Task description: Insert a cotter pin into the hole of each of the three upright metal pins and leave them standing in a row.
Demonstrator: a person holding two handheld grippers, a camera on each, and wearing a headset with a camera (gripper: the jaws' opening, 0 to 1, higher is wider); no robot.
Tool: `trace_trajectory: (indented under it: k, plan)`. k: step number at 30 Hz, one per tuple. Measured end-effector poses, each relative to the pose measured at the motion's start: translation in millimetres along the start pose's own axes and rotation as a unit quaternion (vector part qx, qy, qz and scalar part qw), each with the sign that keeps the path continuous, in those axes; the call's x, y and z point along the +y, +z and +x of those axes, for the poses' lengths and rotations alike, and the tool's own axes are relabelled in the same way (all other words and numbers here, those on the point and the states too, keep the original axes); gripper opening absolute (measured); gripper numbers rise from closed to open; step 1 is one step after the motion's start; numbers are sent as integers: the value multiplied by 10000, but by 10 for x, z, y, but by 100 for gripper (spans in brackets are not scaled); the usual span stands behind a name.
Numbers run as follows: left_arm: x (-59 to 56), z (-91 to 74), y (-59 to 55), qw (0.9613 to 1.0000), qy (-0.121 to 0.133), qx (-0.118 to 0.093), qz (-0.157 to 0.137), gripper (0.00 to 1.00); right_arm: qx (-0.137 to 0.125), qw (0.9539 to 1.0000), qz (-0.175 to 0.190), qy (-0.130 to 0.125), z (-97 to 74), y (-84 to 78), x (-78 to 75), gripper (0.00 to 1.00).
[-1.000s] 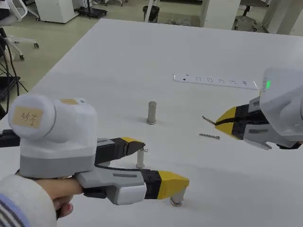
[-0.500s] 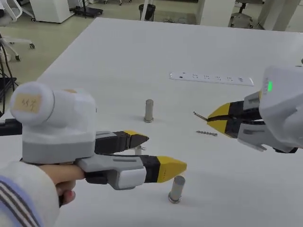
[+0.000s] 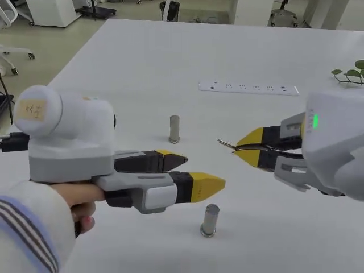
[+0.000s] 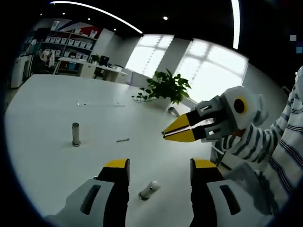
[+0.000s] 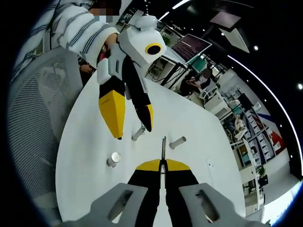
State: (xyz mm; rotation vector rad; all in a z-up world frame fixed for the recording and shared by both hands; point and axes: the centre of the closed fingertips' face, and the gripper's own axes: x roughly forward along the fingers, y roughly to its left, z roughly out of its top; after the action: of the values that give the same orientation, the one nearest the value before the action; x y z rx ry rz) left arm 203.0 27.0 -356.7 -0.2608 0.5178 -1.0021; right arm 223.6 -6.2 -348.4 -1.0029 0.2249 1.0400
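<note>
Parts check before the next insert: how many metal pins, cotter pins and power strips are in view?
metal pins: 3
cotter pins: 2 that I can make out, one held, one lying loose
power strip: 1
Total: 6

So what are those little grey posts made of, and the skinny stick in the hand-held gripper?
The grey posts look like metal: smooth silvery-grey cylinders with a dull shine. The skinny stick, pinched in the right hand-held gripper, is thin and dark like stiff wire, probably metal too, though too small to be sure.
</note>
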Motion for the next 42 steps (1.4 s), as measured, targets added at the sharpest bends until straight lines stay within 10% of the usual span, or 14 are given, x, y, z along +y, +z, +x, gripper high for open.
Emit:
trace_trajectory:
  k: [42]
  plan:
    - [-5,43,205,9995,-49,-281,-98,2,-109,9993,-356,-55,78,220,121,0]
